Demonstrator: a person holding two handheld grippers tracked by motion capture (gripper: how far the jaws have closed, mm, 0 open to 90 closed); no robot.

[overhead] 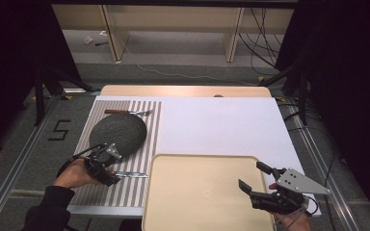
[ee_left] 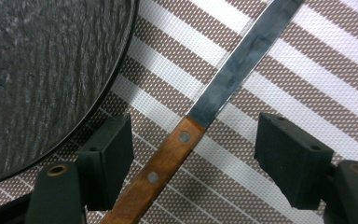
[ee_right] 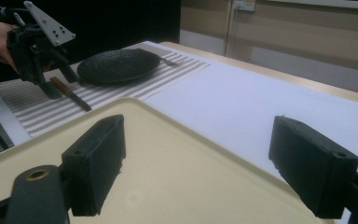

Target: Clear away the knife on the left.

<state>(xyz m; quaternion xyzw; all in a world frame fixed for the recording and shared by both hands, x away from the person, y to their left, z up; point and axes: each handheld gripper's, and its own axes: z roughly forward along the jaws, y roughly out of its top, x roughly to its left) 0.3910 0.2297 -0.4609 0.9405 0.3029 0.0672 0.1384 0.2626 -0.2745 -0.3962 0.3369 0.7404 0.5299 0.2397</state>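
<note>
A knife (ee_left: 182, 140) with a wooden handle and steel blade lies on the striped placemat (overhead: 125, 192), just in front of the dark round plate (overhead: 118, 134). My left gripper (overhead: 112, 172) is lowered over the handle. In the left gripper view its jaws stand open on either side of the handle, with a gap at each pad. The knife's blade (overhead: 132, 175) points right toward the tray. My right gripper (overhead: 253, 176) hovers open over the right part of the beige tray (overhead: 197, 192), nothing between its jaws. The right gripper view shows the left gripper (ee_right: 56, 81) over the knife (ee_right: 70, 93).
A fork (overhead: 127, 112) with a wooden handle lies on the placemat behind the plate. A white sheet (overhead: 217, 125) covers the table right of the placemat. The tray sits at the table's near edge and holds nothing.
</note>
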